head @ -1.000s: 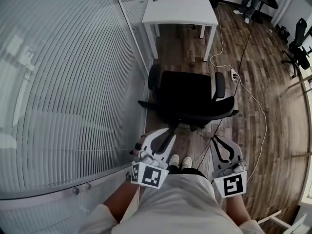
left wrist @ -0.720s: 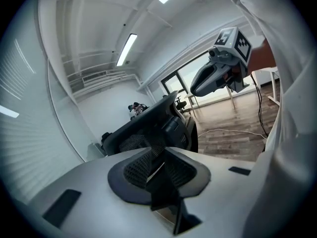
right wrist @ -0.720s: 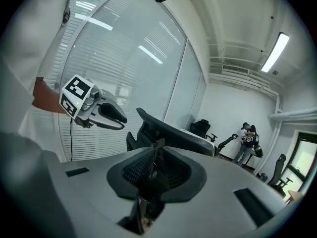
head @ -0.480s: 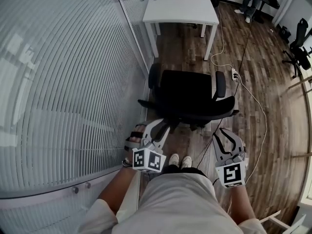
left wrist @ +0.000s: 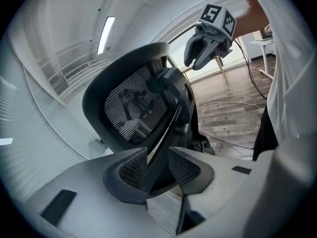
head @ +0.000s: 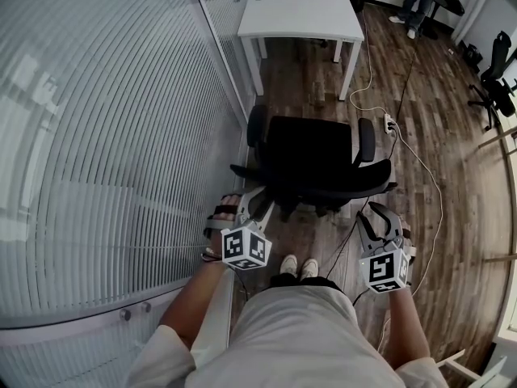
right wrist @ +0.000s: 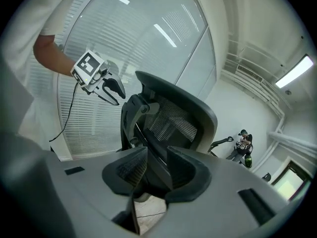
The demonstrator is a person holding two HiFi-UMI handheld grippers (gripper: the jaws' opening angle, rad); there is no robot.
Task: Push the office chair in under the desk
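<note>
The left gripper [head: 257,204] and the right gripper [head: 380,217] are held with jaws apart, having just been opening. Nothing is clamped, and the backrest is only seen through each gap. The office chair [head: 315,156] is found just ahead of both grippers, with the white table [head: 299,14] beyond it.

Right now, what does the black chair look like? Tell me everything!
The office chair is black, with a curved mesh backrest, a padded-looking seat and two armrests. It stands upright on the wooden floor, facing the white desk but not under it. The left gripper and right gripper, fingers just opening, sit behind its back, not gripping.
</note>
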